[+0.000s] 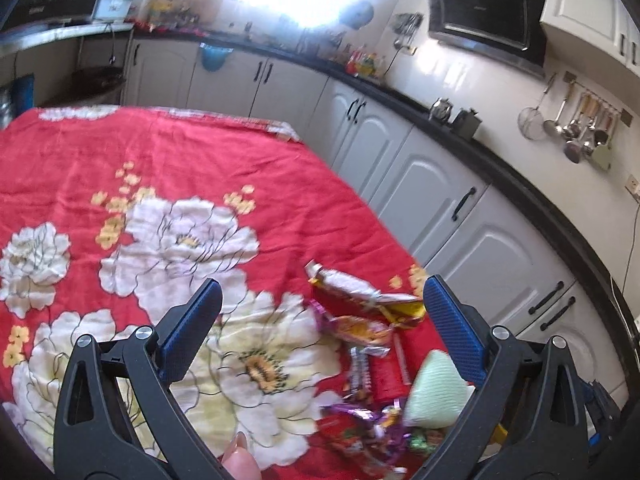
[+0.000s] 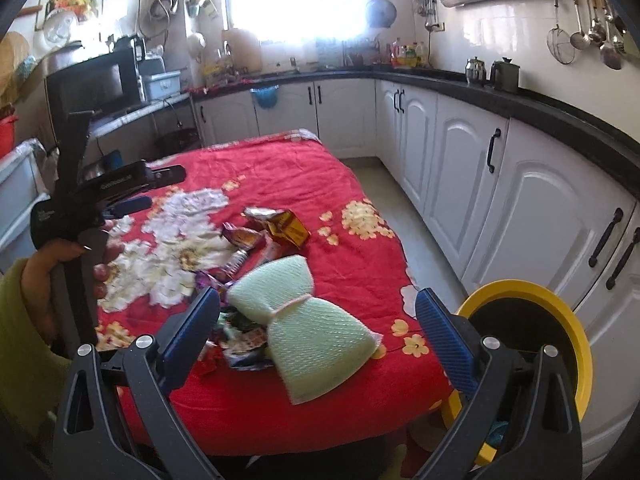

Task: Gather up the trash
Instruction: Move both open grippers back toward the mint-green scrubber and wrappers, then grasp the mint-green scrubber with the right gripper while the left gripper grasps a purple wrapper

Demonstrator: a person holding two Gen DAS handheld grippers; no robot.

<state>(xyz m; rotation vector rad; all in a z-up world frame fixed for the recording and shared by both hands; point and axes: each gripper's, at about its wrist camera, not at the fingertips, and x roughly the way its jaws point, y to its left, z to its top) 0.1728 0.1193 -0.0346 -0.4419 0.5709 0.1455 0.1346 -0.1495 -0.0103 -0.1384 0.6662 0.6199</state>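
A heap of crumpled snack wrappers (image 1: 360,320) (image 2: 260,236) lies near the right edge of a table under a red flowered cloth (image 1: 120,160) (image 2: 288,176). A pale green mesh packet (image 2: 304,320) (image 1: 436,396), tied in the middle, rests on the heap's near side. My left gripper (image 1: 322,300) is open above the table, with the wrappers between and below its blue pads. My right gripper (image 2: 318,308) is open too, just above the green packet. The left gripper (image 2: 120,196) also shows in the right wrist view, held by a hand in a green sleeve.
A yellow-rimmed black bin (image 2: 532,320) stands on the floor by the table's near right corner. White cabinets under a black counter (image 2: 480,84) run along the right and far walls, with a narrow aisle (image 2: 384,184) between them and the table. A microwave (image 2: 96,80) sits at the left.
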